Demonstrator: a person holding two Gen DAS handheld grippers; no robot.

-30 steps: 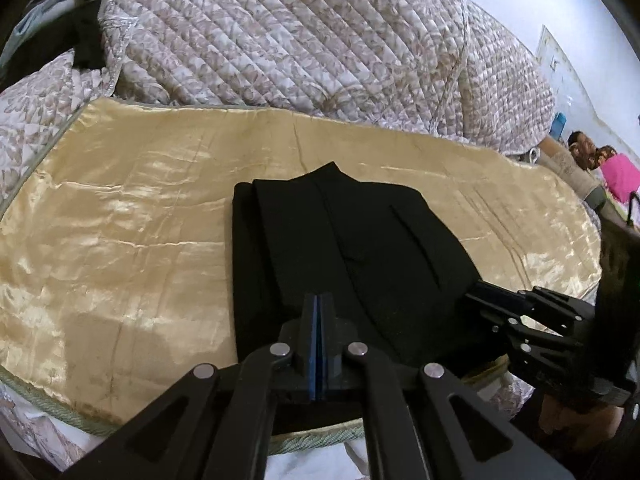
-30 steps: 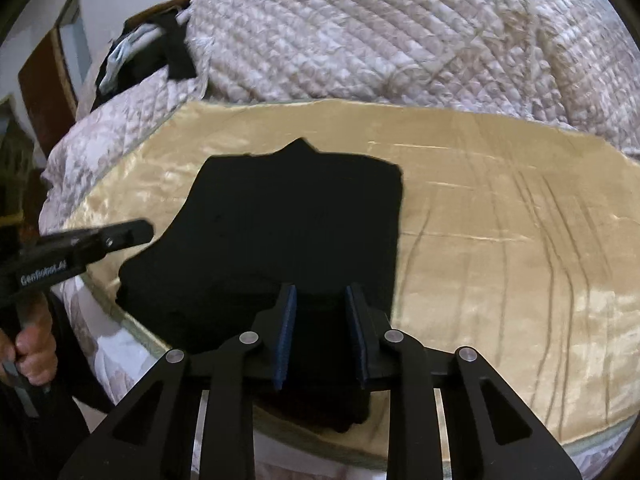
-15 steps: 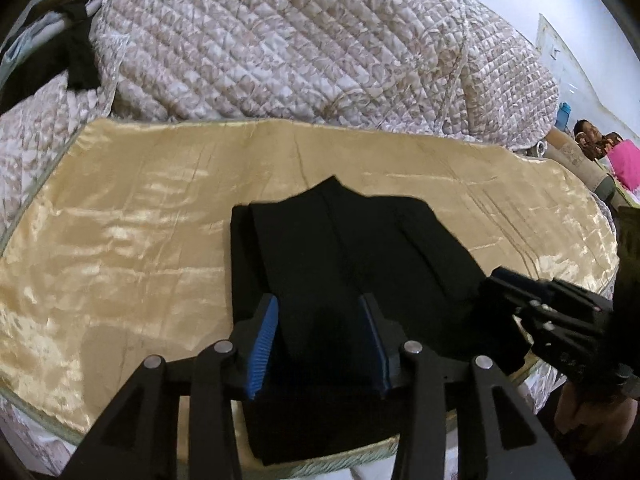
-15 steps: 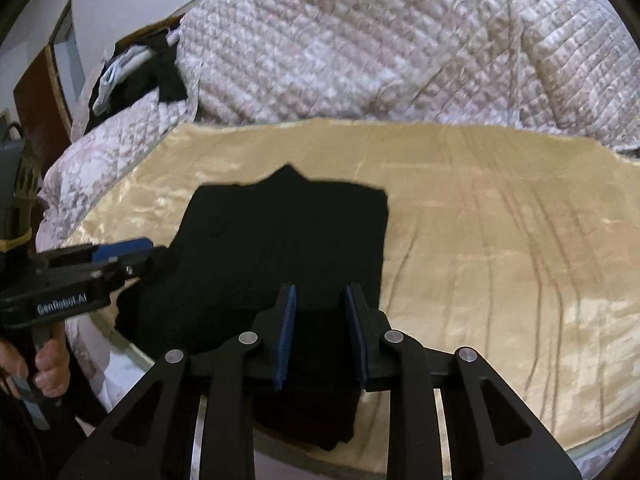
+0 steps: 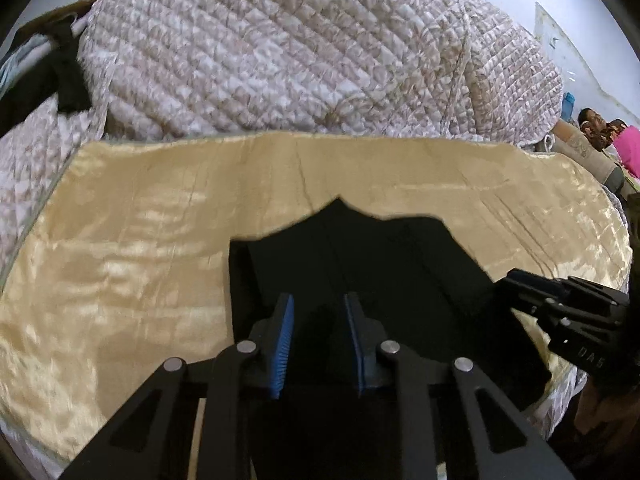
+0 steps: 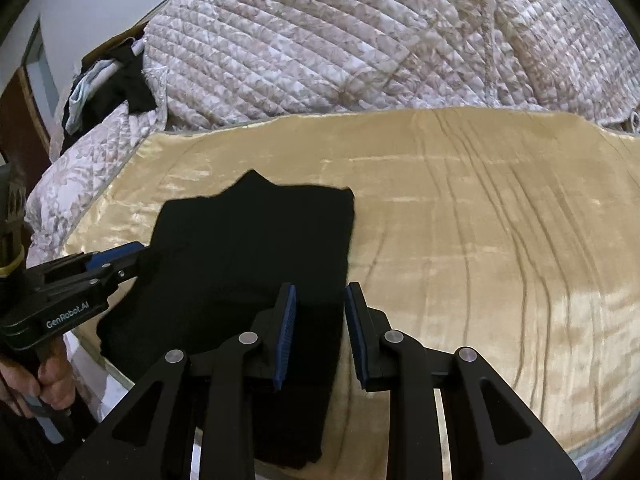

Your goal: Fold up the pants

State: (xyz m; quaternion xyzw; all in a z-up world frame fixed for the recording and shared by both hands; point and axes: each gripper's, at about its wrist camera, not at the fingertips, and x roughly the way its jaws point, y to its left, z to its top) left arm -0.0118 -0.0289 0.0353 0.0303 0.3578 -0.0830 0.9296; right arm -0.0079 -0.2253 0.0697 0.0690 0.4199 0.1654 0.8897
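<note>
The black pants lie folded into a flat, roughly rectangular stack on a shiny gold satin sheet spread over the bed, close to the bed's near edge and toward its left end as the right wrist view shows it; one small point of fabric sticks up from the far edge of the stack. In the left wrist view the pants fill the middle of the frame, with a lengthwise fold line along their left side. The left claw hangs over the near part of the pants with its blue-lined fingers parted by a moderate gap, nothing between them but the dark cloth below; whether the tips touch the cloth I cannot tell. The right claw likewise stands apart by a moderate gap, holding nothing, over the right edge of the stack, where the black fabric meets the gold sheet. Each claw shows in the other's view: the left claw comes in from the left at the pants' left edge, gripped by a hand, and the right claw comes in from the right at the pants' right edge. Behind the gold sheet a quilted, floral-patterned comforter is heaped up, with dark clothing bunched at its far left.
</note>
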